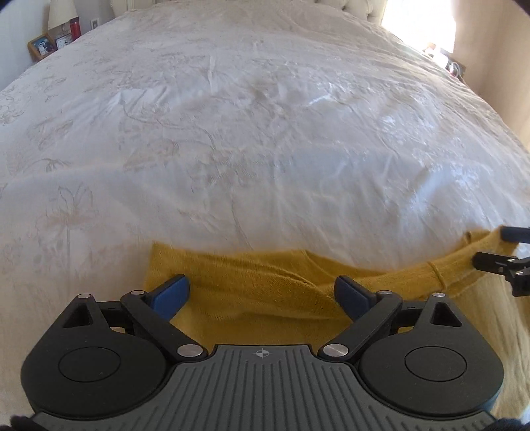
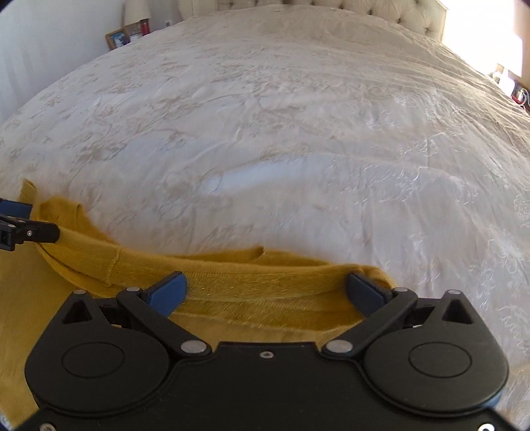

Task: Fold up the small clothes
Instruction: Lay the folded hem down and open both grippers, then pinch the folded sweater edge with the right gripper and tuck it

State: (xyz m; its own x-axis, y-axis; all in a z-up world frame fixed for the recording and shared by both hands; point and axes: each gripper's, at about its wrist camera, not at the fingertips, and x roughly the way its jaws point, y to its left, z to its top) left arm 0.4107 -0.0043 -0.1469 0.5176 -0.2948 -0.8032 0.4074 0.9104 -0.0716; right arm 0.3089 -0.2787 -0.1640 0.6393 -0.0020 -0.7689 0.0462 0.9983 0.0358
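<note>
A mustard-yellow knit garment (image 1: 251,285) lies on the near edge of a white bed cover (image 1: 251,139). My left gripper (image 1: 261,291) is open, its blue pads wide apart just above the garment's left end. My right gripper (image 2: 266,291) is open too, over the folded yellow edge (image 2: 251,275) at the garment's right end. Each gripper shows at the side of the other's view: the right one in the left wrist view (image 1: 497,252), the left one in the right wrist view (image 2: 26,225), both touching the cloth's edge.
The white floral bed cover (image 2: 281,132) stretches far ahead to a tufted headboard (image 2: 381,13). A nightstand with photo frames (image 1: 43,44) and a red bottle (image 1: 75,28) stands at the far left. A bright window (image 1: 420,23) is at the far right.
</note>
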